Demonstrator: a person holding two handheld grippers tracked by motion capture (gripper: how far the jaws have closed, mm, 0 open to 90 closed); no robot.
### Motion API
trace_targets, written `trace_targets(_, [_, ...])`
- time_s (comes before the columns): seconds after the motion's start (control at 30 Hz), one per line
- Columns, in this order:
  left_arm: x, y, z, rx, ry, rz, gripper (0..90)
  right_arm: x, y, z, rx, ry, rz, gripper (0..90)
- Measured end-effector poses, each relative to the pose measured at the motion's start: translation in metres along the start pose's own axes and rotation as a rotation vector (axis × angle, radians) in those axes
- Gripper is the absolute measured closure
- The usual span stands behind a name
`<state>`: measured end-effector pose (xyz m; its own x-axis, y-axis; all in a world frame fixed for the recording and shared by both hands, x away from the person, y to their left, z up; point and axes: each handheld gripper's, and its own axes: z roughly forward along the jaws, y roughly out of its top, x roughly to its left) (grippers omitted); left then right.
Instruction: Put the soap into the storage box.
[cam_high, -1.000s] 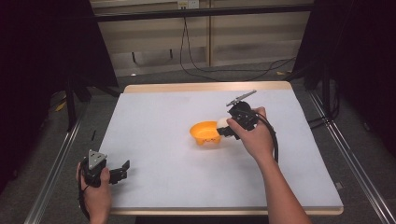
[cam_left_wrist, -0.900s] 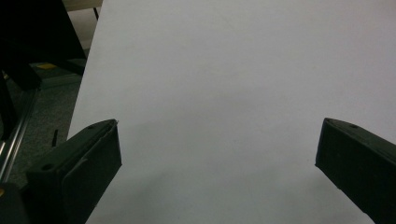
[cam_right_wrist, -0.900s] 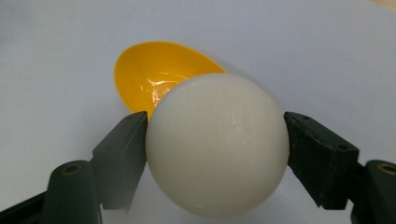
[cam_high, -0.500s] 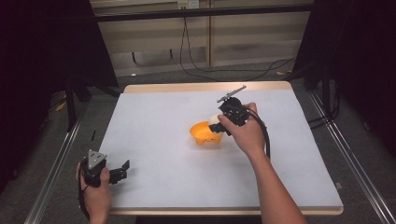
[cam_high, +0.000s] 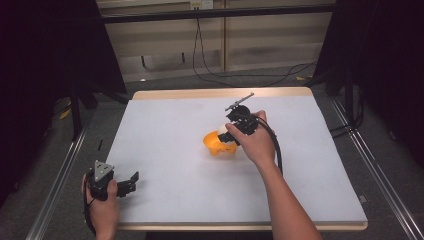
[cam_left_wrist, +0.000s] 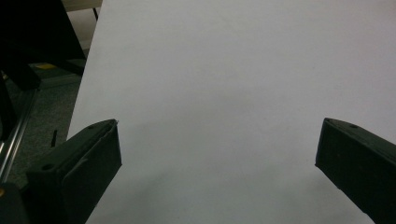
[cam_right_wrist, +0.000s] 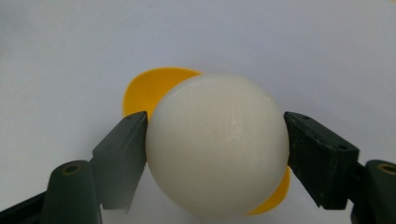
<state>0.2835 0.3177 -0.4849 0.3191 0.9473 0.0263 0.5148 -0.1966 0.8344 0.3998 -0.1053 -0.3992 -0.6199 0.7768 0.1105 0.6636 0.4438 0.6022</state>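
A white ball (cam_right_wrist: 217, 149) sits between the jaws of my right gripper (cam_right_wrist: 215, 140), and both jaws press against its sides. An orange bowl (cam_right_wrist: 150, 88) lies on the table right under and behind the ball. From above, the right gripper (cam_high: 229, 135) hangs over the near right rim of the orange bowl (cam_high: 214, 145), with the white ball (cam_high: 222, 130) just showing. My left gripper (cam_high: 131, 183) rests at the table's near left corner, and its jaws (cam_left_wrist: 217, 154) stand wide apart over bare white table.
The white table top (cam_high: 165, 125) has a wooden edge (cam_high: 220, 93) at the far side. Metal rails (cam_high: 55, 190) run along the left and right sides. Cables (cam_high: 215, 75) lie on the floor beyond the table.
My right hand has moved left with the ball, from beside the bowl to over its rim. The left gripper has stayed where it was.
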Motion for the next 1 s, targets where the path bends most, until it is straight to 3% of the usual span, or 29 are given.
trace_targets(0.37, [0.0, 0.0, 0.0, 0.001, -0.001, -0.004, 0.0, 0.005, 0.002, 0.015, 0.028, -0.016, 0.002, 24.9])
trace_targets(0.63, [0.0, 0.0, 0.0, 0.001, -0.002, -0.008, 0.0, 0.007, 0.003, 0.024, 0.059, -0.034, 0.031, 24.8])
trace_targets(1.0, [0.0, 0.0, 0.0, 0.001, -0.001, -0.007, 0.0, 0.006, -0.002, 0.033, 0.09, -0.03, 0.047, 24.6])
